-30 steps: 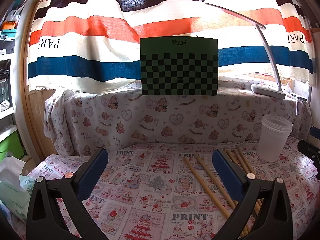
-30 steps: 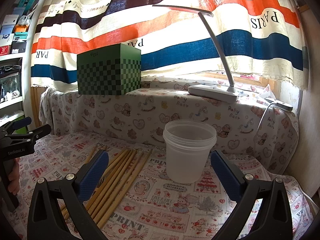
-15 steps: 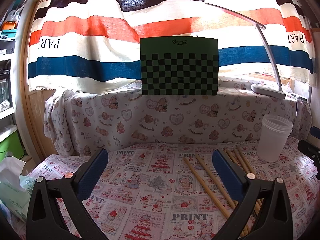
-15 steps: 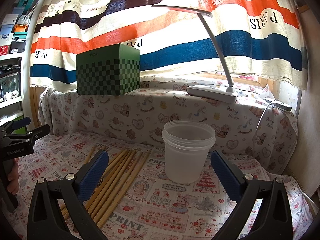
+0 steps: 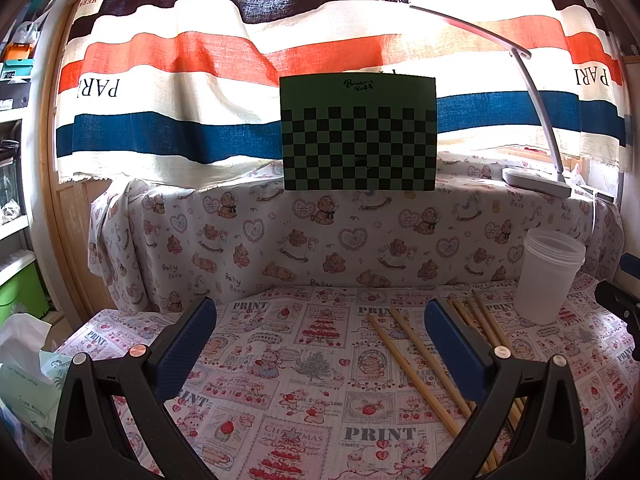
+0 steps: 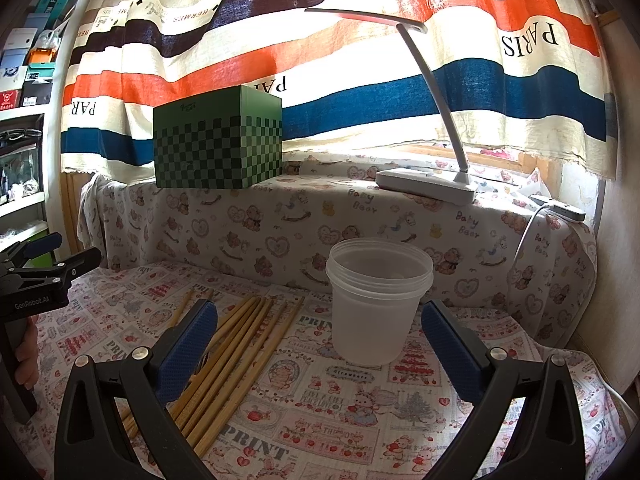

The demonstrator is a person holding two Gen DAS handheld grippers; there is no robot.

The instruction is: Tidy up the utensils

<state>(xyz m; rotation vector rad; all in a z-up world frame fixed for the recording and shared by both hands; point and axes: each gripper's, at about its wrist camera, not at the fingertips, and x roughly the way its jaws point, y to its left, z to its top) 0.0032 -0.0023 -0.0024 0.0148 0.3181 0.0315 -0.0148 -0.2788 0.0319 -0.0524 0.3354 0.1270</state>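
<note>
While both sets of jaws sit spread wide with nothing in them, the left gripper (image 5: 320, 324) has loose chopsticks (image 5: 416, 360) by its right jaw. On the worktop (image 6: 360, 408), the right gripper (image 6: 319, 326) faces the clear cup (image 6: 378, 300), chopsticks near its left jaw.

Each gripper (image 5: 320, 320) (image 6: 319, 322) has black triangular arms with cut-outs, blue textured pads (image 5: 188, 344) inside the fingers, and metal screws behind them; one bears white lettering, possibly "GenRobot.AI".
</note>
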